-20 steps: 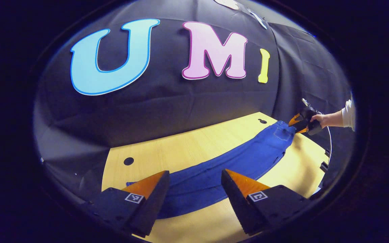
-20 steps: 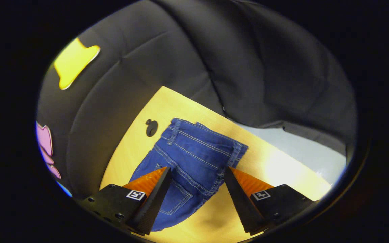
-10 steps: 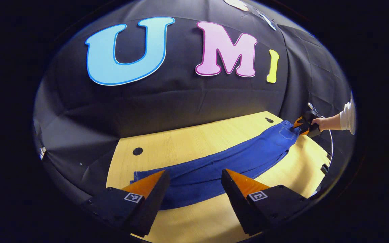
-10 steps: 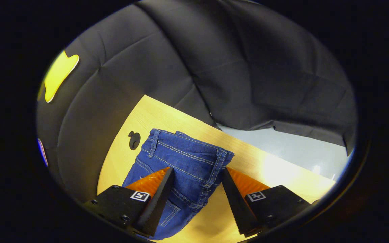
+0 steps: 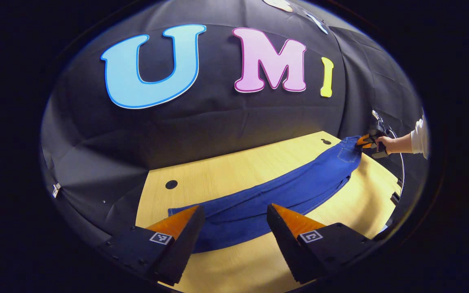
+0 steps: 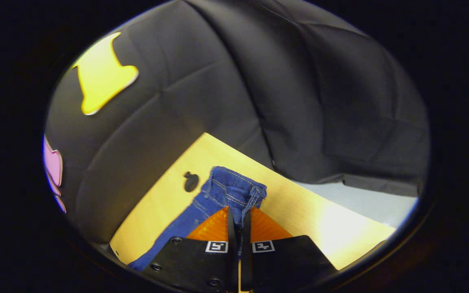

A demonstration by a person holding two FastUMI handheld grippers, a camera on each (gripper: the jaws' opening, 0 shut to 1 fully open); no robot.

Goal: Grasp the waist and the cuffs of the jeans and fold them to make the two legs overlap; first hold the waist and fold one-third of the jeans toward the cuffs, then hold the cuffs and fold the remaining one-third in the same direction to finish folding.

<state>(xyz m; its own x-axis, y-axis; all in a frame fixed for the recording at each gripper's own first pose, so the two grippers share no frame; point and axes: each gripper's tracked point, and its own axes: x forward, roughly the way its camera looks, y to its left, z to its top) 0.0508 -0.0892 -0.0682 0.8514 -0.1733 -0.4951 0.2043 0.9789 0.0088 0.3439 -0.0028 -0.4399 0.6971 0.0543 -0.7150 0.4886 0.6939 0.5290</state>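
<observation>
Two claws — right claw (image 6: 237,221) clamped on jeans (image 6: 234,193) waist, left claw (image 5: 234,228) wide apart, empty.

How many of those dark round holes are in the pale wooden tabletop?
2: one dark round hole beyond the jeans' cuff end, another by the blue denim jeans' waist. More may be hidden.

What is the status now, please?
Right gripper shut on jeans waist. Left gripper open above cuffs. Jeans flat on table. Nothing in the way.
</observation>
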